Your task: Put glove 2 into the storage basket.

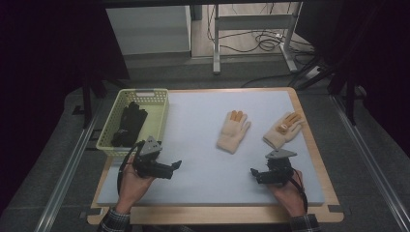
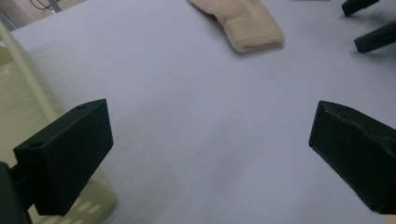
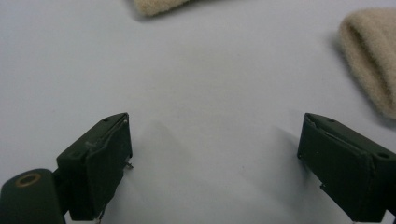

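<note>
Two beige knit gloves with orange fingertips lie flat on the pale mat: the left glove (image 1: 233,131) and the right glove (image 1: 283,130). My left gripper (image 1: 173,169) points right over the mat, open and holding nothing. In its own view the left gripper (image 2: 210,158) has its jaws wide apart, with the left glove's cuff (image 2: 252,25) far ahead. My right gripper (image 1: 255,176) points left, also open. In the right gripper view the right gripper (image 3: 219,172) hovers over bare mat, with one glove's cuff (image 3: 373,60) ahead on the right and another glove's edge (image 3: 156,4) at the top.
A pale yellow plastic basket (image 1: 157,116) stands at the mat's left edge, with black gloves (image 1: 128,123) inside. Its wall (image 2: 18,107) is close beside my left gripper's left jaw. The mat (image 1: 203,164) rests on a wooden board (image 1: 217,215). Cables and a metal frame lie on the floor beyond.
</note>
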